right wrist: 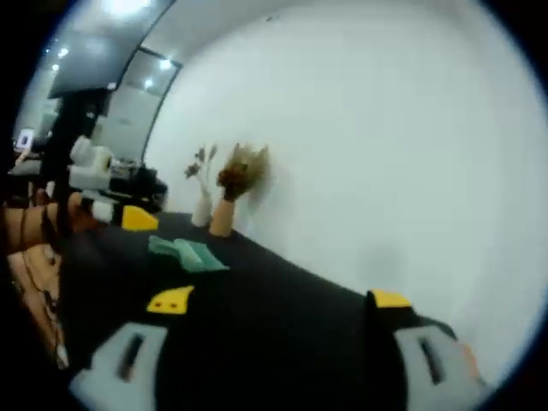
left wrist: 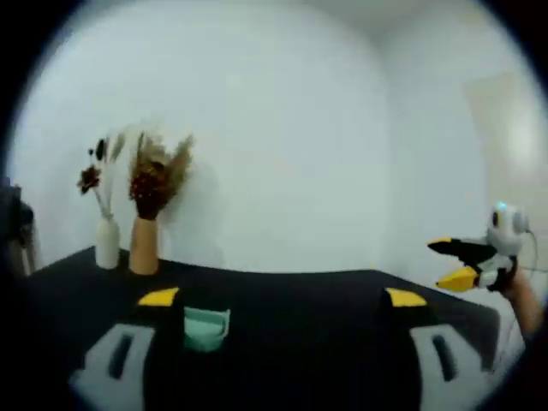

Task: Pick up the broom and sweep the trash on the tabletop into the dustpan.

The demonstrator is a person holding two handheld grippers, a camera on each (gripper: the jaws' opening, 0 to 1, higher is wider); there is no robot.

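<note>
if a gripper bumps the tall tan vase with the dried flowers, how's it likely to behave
The tan vase looks tall and narrow with a bushy dried bunch on top, so it would probably tip rather than slide. It stands right beside the white vase, so it might knock that over too.

green dustpan (left wrist: 206,329) blurred (partly behind jaw), broom indistinct

Black table (left wrist: 291,317) with vases (left wrist: 107,242), dustpan (left wrist: 206,328)

white slim vase (left wrist: 107,242) and tan vase (left wrist: 144,246) with dried flowers sitting side by side at the black tabletop's (left wrist: 300,317) far edge, white wall (left wrist: 291,154) rising behind
</note>
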